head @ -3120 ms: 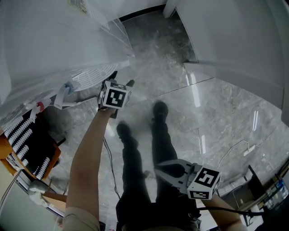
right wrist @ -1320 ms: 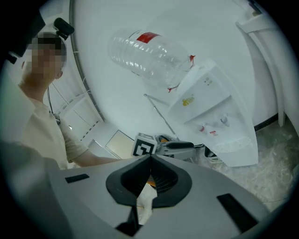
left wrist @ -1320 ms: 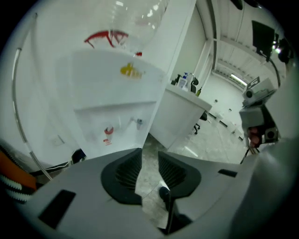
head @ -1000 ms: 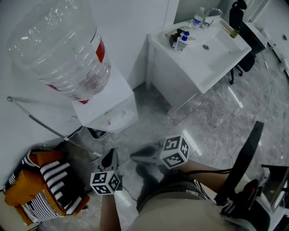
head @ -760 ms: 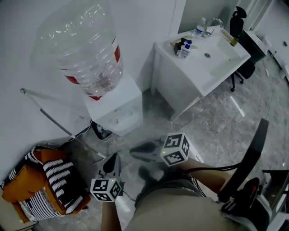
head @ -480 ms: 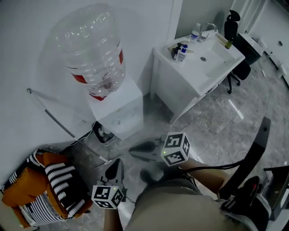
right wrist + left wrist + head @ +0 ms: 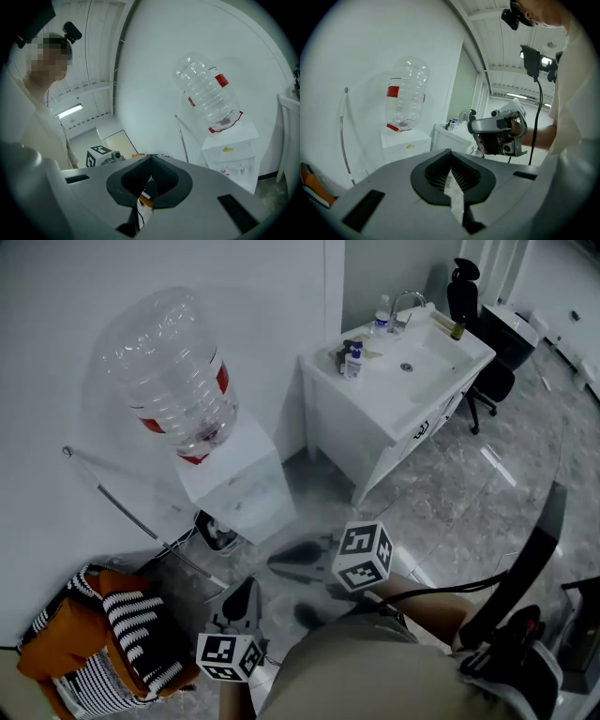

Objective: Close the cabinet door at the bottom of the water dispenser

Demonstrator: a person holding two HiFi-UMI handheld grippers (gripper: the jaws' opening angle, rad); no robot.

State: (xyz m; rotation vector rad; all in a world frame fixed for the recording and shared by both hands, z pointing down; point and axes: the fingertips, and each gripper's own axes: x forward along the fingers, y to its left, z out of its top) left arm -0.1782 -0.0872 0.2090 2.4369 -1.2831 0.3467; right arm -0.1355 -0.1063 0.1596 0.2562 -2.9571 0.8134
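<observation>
White box-shaped water dispenser [image 7: 236,486] stands at the wall between a white sink cabinet [image 7: 375,423] and an orange striped bag [image 7: 94,643]. Bottom door can't be made out. A thin metal rod [image 7: 131,514] leans beside it. Left gripper [image 7: 246,592] and right gripper [image 7: 277,561] are clear of it, jaws together, nothing held.

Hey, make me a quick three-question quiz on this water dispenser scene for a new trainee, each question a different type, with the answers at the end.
1. True or false: the left gripper is clamped on a cup.
2. In the head view, what lies on the floor left of the water dispenser? A) an orange and striped bag B) a bucket C) a ladder
3. Fill in: right of the water dispenser stands a white ____ unit with a tap.
Key: 1 false, its jaws are shut on nothing. 2 A. 3 sink.
</observation>
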